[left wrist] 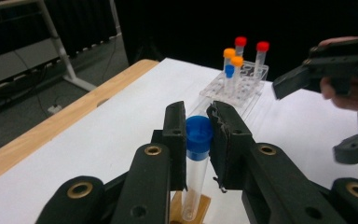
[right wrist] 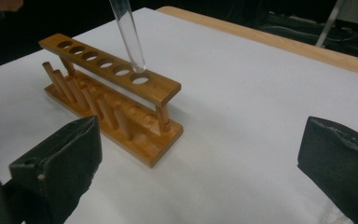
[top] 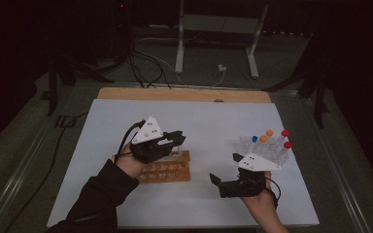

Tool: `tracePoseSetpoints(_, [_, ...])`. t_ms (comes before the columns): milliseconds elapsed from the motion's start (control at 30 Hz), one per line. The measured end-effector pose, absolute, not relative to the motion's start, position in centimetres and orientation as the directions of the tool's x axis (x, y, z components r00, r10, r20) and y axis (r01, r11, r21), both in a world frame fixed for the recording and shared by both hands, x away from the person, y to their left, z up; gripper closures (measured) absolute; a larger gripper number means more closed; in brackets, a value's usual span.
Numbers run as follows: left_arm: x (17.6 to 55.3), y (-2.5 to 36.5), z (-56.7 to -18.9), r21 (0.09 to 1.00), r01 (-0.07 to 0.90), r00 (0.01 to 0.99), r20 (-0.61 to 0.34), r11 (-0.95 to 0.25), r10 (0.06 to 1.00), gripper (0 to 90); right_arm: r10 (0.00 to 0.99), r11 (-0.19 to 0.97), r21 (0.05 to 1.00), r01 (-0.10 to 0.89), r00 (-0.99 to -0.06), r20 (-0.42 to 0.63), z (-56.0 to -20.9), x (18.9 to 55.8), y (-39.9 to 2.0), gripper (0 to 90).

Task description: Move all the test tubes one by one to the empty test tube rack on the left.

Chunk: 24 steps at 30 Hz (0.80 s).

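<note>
My left gripper [left wrist: 199, 122] is shut on the blue cap of a clear test tube [left wrist: 194, 179] and holds it upright. In the high view the left gripper [top: 176, 139] hangs over the wooden tube rack [top: 171, 170]. The tube's round tip [right wrist: 138, 64] sits just above the end hole of the wooden rack [right wrist: 106, 71], whose holes hold nothing. My right gripper [right wrist: 198, 163] stands wide open with nothing between its jaws, facing that rack. From above, the right gripper [top: 225, 168] is right of the rack. A clear plastic rack [top: 264, 147] holds several capped tubes [left wrist: 237, 60].
A white sheet [top: 199, 116] covers the table, with a wooden edge [top: 184, 94] showing at the far side. Beyond it stand a metal frame's legs [top: 179, 48] and cables [top: 141, 68] on the floor. The clear rack [left wrist: 233, 91] stands near the sheet's right side.
</note>
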<state>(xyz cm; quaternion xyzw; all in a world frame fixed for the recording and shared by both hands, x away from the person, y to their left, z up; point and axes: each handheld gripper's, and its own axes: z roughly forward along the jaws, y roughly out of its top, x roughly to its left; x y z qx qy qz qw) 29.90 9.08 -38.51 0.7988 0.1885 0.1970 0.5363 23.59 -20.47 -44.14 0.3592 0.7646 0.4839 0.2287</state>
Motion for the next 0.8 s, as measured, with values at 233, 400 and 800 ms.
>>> tracePoseSetpoints(233, [30.5,9.4,-39.9,0.923,0.121,0.840,0.101,-0.365,0.534,78.0,0.768,0.264,0.909,0.322,-0.640,0.004,-44.1,23.5,-20.7,0.0])
tracePoseSetpoints(400, [30.9,9.7,-41.1,0.918,0.145,0.833,0.087,-0.369,0.546,78.0,0.767,0.266,0.909,0.320,-0.642,0.001,-44.1,23.5,-20.7,0.0])
tracePoseSetpoints(800, [31.1,9.5,-43.7,0.903,0.190,0.833,0.060,-0.386,0.550,78.0,0.762,0.263,0.908,0.326,-0.647,0.011,-44.3,23.6,-20.7,0.0])
